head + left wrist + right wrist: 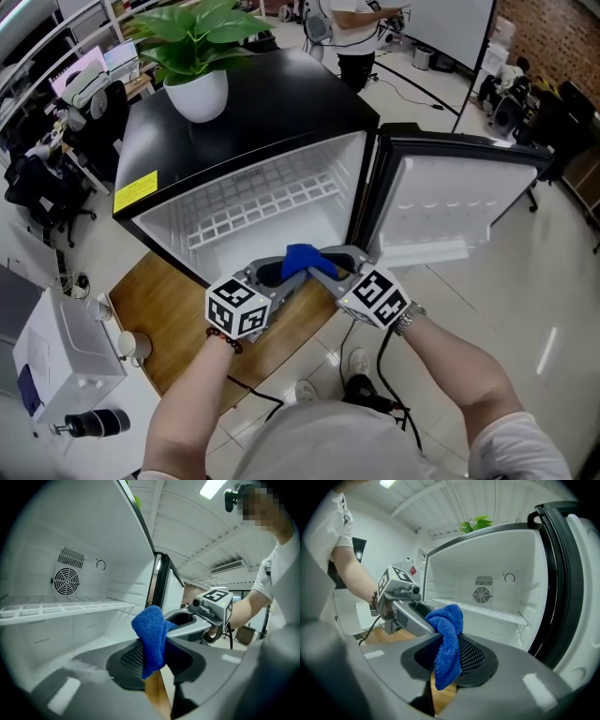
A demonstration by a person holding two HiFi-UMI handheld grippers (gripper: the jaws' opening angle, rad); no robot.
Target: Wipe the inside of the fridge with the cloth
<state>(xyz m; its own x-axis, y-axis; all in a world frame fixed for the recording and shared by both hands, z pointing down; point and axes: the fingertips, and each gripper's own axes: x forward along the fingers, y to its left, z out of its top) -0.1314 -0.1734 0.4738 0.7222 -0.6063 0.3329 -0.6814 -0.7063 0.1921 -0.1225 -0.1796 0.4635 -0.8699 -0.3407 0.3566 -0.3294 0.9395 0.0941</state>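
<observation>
A blue cloth [302,258] hangs bunched between both grippers, just in front of the open fridge [169,230]. My left gripper [281,273] comes in from the left and my right gripper [328,264] from the right, tips meeting at the cloth. In the left gripper view the cloth [150,639] sits pinched between the left gripper's [154,663] jaws, with the right gripper [190,620] reaching in from the right. The right gripper view shows the cloth [447,641] clamped in the right gripper's [449,663] jaws, the left gripper [415,613] holding its far end. The fridge interior is white, with a wire shelf [253,208].
The fridge door [450,197] stands open to the right. A potted plant [197,56] sits on the black fridge top. A wooden board [178,323] lies under the fridge. A white appliance [56,352] stands at the left; a person [356,28] stands behind.
</observation>
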